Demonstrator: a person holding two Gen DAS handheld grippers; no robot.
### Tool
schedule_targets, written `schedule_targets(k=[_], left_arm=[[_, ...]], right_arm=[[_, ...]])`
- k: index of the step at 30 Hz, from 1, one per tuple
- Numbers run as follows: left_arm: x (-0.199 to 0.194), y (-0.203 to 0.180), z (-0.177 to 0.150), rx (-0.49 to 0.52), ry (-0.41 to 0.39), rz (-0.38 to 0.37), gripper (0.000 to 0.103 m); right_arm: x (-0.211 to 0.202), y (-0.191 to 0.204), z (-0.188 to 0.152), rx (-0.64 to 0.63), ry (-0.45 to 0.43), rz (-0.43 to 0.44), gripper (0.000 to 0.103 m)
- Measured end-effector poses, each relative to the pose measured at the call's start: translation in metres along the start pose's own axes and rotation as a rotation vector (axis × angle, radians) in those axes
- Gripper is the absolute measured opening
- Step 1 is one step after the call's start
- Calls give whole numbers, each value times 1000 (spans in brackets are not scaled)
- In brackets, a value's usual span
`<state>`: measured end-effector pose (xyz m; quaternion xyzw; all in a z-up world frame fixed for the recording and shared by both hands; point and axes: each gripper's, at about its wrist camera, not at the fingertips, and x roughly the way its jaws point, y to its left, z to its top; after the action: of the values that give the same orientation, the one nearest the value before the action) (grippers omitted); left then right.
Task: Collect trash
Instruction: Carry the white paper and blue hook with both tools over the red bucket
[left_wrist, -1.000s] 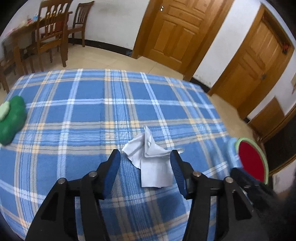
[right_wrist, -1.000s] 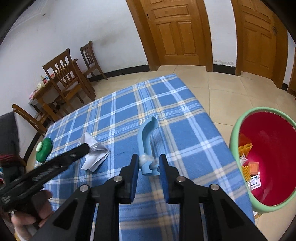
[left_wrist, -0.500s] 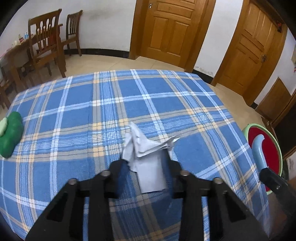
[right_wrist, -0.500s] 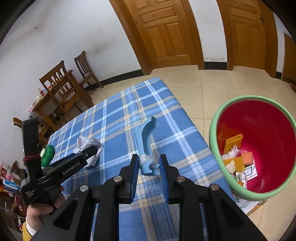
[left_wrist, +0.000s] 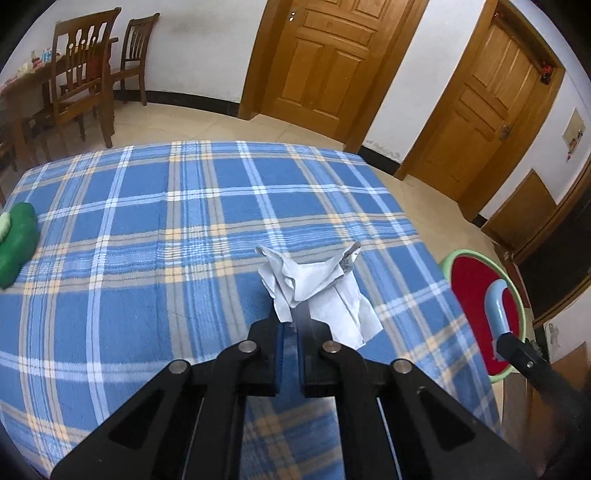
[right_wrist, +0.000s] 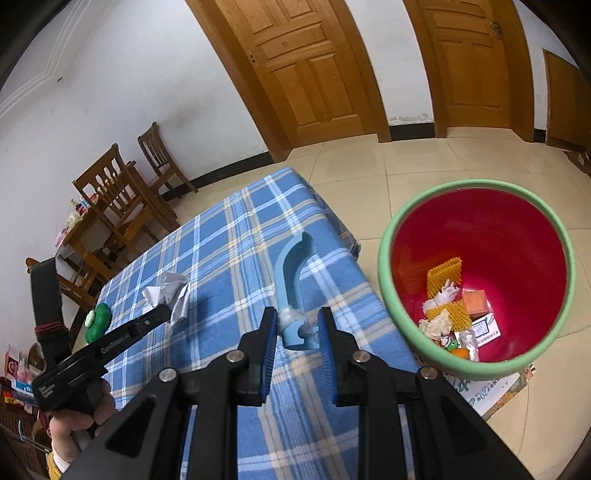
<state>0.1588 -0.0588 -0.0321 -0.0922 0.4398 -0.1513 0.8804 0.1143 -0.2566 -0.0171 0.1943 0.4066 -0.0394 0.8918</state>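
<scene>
While its jaws are just finishing closing, the left gripper (left_wrist: 290, 325) is pinching the crumpled paper (left_wrist: 317, 291) above the plaid cloth (left_wrist: 147, 229). Farther right, the right gripper (right_wrist: 295, 328) is clamping a blue handle (right_wrist: 291, 280), the bin (right_wrist: 476, 365) lying beyond its right finger.

L gripper (left_wrist: 291, 325): black, blue-padded fingers (left_wrist: 279, 345), angled down & fwd, jaws have just been closing and now sit nearly together, pinching crumpled white paper (left_wrist: 317, 291) at its near edge. From the R wrist view same gripper shows at far left, held pistol-style by a bare hand (right_wrist: 79, 421), yellow cuff at wrist. R gripper (right_wrist: 295, 332): also tilted down, jaws partway apart, pads pressing both sides of a blue curved plastic piece (right_wrist: 291, 291) w/ tape at its base; piece sticks out fwd past the tips.
</scene>
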Motion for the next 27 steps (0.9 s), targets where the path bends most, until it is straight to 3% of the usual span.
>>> schedule_targets(k=[13, 27], left_arm=[[-18, -56, -4, 104, -3, -68, 4], [-2, -133, -10, 258, 37, -94, 4]], right_arm=[[-24, -53, -7, 116, -36, -54, 25], [-29, -123, -7, 235, -47, -116, 27]])
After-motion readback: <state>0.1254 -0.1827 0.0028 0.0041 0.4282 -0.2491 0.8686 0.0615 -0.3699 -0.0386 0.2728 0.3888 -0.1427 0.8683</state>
